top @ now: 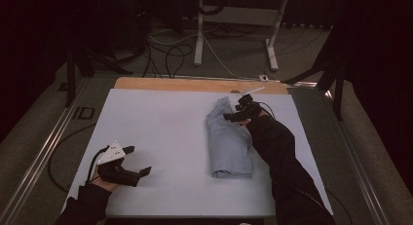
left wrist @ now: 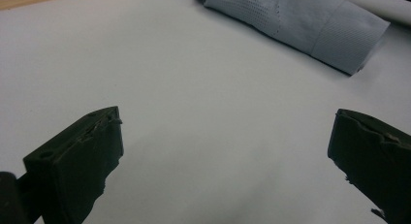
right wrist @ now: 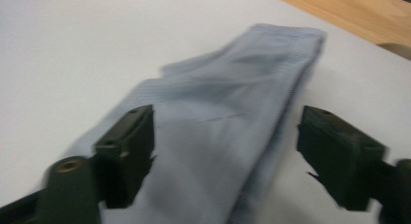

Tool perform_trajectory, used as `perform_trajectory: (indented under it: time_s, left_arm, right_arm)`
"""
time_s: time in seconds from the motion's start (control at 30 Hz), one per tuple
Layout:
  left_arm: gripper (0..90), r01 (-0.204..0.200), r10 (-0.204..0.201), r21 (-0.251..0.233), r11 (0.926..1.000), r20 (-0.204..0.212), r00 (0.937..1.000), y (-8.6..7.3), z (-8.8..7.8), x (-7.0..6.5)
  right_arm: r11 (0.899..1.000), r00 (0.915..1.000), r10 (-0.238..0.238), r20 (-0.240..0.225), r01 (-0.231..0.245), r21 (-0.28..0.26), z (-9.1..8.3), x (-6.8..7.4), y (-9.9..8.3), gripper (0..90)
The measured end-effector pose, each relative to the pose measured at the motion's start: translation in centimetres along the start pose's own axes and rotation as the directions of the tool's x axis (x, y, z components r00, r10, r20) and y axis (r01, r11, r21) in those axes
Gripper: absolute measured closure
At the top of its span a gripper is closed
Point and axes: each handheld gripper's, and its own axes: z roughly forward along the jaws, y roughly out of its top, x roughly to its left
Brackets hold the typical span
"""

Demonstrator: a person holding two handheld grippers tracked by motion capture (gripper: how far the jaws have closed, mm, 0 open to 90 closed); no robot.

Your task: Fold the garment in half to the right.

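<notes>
The folded blue cloth (top: 229, 140) is seen lying right of centre on the white table (top: 160, 132), the right gripper (top: 239, 110) held spread above its far end, the left gripper (top: 134, 161) spread well apart from it.

White mat (top: 160, 132) bare left of folded blue cloth (top: 229, 142); cloth sole obstacle, right of centre.

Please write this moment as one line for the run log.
left gripper: open, over bare white sheet | right gripper: open, above folded light-blue cloth, nothing held | cloth: lying folded on sheet
</notes>
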Motion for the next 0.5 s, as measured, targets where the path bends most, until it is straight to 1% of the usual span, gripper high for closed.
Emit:
perform_trajectory:
  time_s: [0.1, 0.17, 0.2, 0.23, 0.27, 0.3, 0.37, 0.4, 0.43, 0.47, 0.5]
  left_arm:
    - [0.5, -0.002, 0.002, -0.003, 1.0, -0.001, 1.0, 0.0, -0.1, 0.0]
    - [0.5, 0.002, -0.002, -0.002, 1.0, -0.004, 1.0, 0.0, -0.1, 0.0]
    - [0.5, 0.002, -0.002, -0.002, 1.0, -0.006, 1.0, 0.0, -0.1, 0.0]
    - [0.5, 0.0, 0.0, -0.001, 1.0, -0.006, 1.0, 0.0, -0.1, 0.0]
    - [0.5, -0.002, 0.002, 0.0, 1.0, -0.004, 1.0, 0.0, -0.1, 0.0]
    - [0.5, -0.003, 0.003, 0.001, 1.0, -0.005, 1.0, 0.0, -0.1, 0.0]
    - [0.5, -0.001, 0.001, 0.0, 1.0, -0.006, 1.0, 0.0, -0.1, 0.0]
    - [0.5, -0.001, 0.001, -0.001, 1.0, -0.004, 1.0, 0.0, -0.1, 0.0]
    - [0.5, -0.005, 0.005, -0.001, 1.0, -0.004, 1.0, 0.0, -0.1, 0.0]
    - [0.5, -0.007, 0.007, 0.001, 1.0, -0.004, 1.0, 0.0, -0.1, 0.0]
    - [0.5, -0.004, 0.004, 0.0, 1.0, -0.003, 1.0, 0.0, -0.1, 0.0]
  right_arm:
    - [1.0, 0.9997, -0.018, -0.016, 0.018, -0.009, -0.8, 0.9, -0.2, 17.7]
    - [0.999, 0.9995, -0.025, -0.017, 0.025, -0.022, -1.4, 1.5, -0.3, 19.2]
    - [0.999, 0.9991, -0.032, -0.027, 0.031, -0.029, -1.7, 1.9, -0.5, 18.1]
    - [0.999, 0.9988, -0.033, -0.036, 0.031, -0.035, -1.9, 2.3, -0.6, 16.3]
    - [0.999, 0.9986, -0.038, -0.037, 0.037, -0.04, -2.2, 2.7, -0.7, 16.3]
    - [0.998, 0.998, -0.041, -0.047, 0.039, -0.046, -2.5, 3.2, -0.9, 16.1]
    - [0.997, 0.9969, -0.06, -0.05, 0.057, -0.055, -3.0, 4.2, -1.1, 14.8]
    - [0.996, 0.996, -0.069, -0.058, 0.065, -0.059, -3.2, 4.6, -1.3, 15.3]
    - [0.995, 0.9935, -0.087, -0.074, 0.082, -0.058, -3.6, 5.3, -1.5, 15.7]
    - [0.994, 0.9924, -0.095, -0.078, 0.09, -0.062, -3.8, 5.9, -1.7, 17.8]
    - [0.993, 0.9911, -0.1, -0.087, 0.095, -0.068, -4.1, 6.5, -1.8, 22.2]
